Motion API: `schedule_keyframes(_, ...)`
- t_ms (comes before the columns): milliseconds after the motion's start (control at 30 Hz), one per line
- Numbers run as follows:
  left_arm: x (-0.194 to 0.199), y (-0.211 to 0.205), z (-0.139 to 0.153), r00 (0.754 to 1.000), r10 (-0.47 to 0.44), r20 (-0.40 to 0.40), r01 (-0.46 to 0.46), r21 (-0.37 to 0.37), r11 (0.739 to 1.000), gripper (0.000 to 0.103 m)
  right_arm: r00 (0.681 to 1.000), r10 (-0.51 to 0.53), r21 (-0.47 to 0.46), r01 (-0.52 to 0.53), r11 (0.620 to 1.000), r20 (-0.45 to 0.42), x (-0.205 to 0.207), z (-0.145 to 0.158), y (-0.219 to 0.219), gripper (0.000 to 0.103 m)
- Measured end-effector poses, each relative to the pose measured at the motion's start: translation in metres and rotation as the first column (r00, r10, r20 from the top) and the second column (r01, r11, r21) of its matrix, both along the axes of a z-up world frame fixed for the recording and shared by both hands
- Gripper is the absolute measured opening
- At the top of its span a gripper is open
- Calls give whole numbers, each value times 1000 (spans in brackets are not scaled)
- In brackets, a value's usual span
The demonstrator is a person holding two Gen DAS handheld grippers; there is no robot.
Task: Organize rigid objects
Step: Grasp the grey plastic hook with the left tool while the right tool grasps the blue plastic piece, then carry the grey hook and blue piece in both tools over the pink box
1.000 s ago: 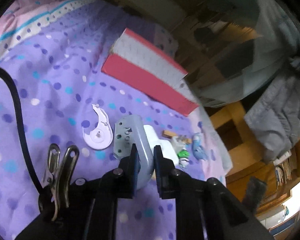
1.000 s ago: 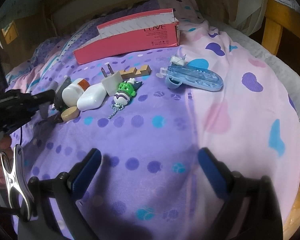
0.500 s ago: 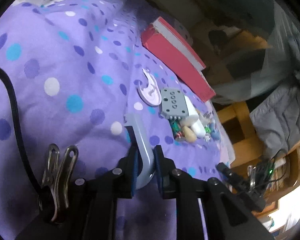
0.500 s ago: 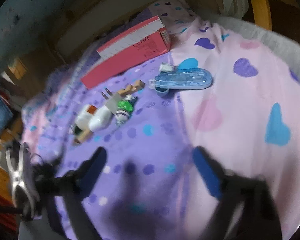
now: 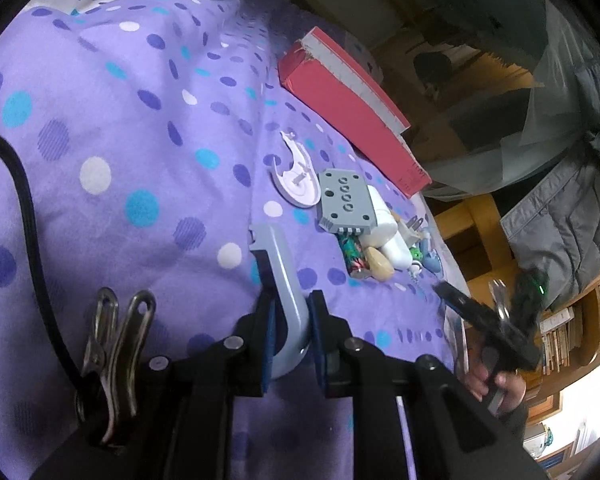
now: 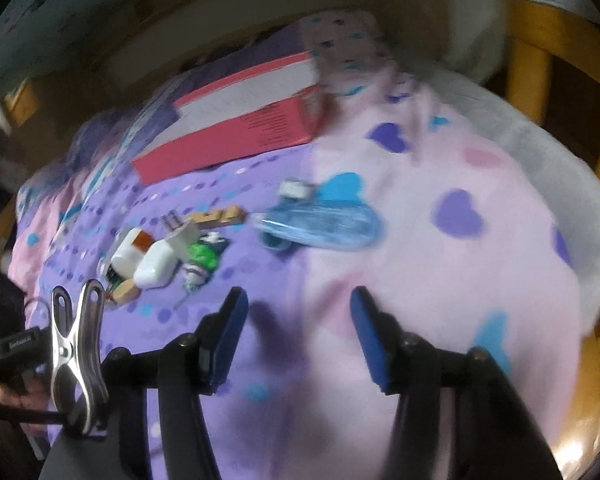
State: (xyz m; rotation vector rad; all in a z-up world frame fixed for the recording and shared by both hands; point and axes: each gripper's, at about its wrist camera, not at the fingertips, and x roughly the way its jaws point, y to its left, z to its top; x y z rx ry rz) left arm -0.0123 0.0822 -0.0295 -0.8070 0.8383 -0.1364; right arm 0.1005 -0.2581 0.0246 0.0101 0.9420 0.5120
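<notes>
My left gripper point(image 5: 291, 312) is shut on a curved grey-blue plastic bracket point(image 5: 281, 276) and holds it above the purple dotted bedspread point(image 5: 120, 128). Ahead lie a white crescent disc point(image 5: 296, 184), a grey plate with holes point(image 5: 347, 204), white cases point(image 5: 386, 236) and a patterned tube point(image 5: 354, 260). My right gripper point(image 6: 298, 316) is open and empty over the bed. Beyond it lie a blue clear case point(image 6: 324, 224), a green toy point(image 6: 202, 256), a white plug point(image 6: 184, 236) and a wooden piece point(image 6: 220, 216).
A long red and white box point(image 5: 352, 108) lies at the back of the bed, also in the right wrist view point(image 6: 240, 128). The other hand-held gripper point(image 5: 496, 332) shows at the right of the left wrist view. A wooden bed frame point(image 6: 528, 60) borders the right.
My left gripper has lifted the grey-blue bracket away from the pile and drawn back. My right gripper has swung across the bed and its jaws are narrower than before; its view is blurred.
</notes>
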Motion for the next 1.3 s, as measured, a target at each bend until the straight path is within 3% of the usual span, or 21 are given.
schedule_keyframes(167, 1, 1, 1, 1000, 0, 0, 0, 5, 1000, 17, 997, -60, -25, 59, 998, -42, 42, -12, 28, 55)
schedule_keyframes(200, 2, 0, 1, 1000, 1, -1, -1, 7, 1000, 17, 996, -80, -36, 79, 996, -26, 52, -14, 31, 47)
schedule_keyframes(267, 3, -4, 2, 1000, 0, 1, 0, 30, 1000, 17, 995, -99, -54, 97, 994, -31, 60, -18, 34, 22)
schedule_keyframes(333, 5, -13, 6, 1000, -16, -3, 16, 85, 996, 17, 997, -71, -22, 71, 997, -28, 52, -15, 33, 21)
schedule_keyframes(433, 9, -25, 11, 998, -55, -18, 58, 171, 984, 17, 998, 61, 10, -61, 998, 10, 13, 2, 40, 21)
schedule_keyframes(567, 9, -25, 10, 998, -57, -17, 59, 159, 985, 17, 988, 150, -2, -150, 989, 21, -43, 10, 42, 21)
schedule_keyframes(700, 10, -24, 9, 998, -57, -15, 59, 136, 989, 16, 995, 97, -35, -97, 995, -6, -75, -6, 34, 22)
schedule_keyframes(867, 7, -25, 12, 996, -82, 21, 78, 132, 988, 15, 999, 38, -19, -39, 999, -22, -81, -17, 22, 21)
schedule_keyframes(1033, 2, -29, 23, 999, -36, 37, 28, 195, 980, 14, 999, 39, -18, -39, 999, -4, -86, -19, 22, 21)
schedule_keyframes(1167, -8, -38, 46, 997, 23, 72, -44, 314, 948, 14, 999, 50, 10, -50, 999, -7, -82, -19, 19, 21)
schedule_keyframes(1300, -2, -55, 77, 996, -34, 79, -5, 450, 893, 15, 998, 63, 18, -63, 998, 7, -73, -14, 20, 21)
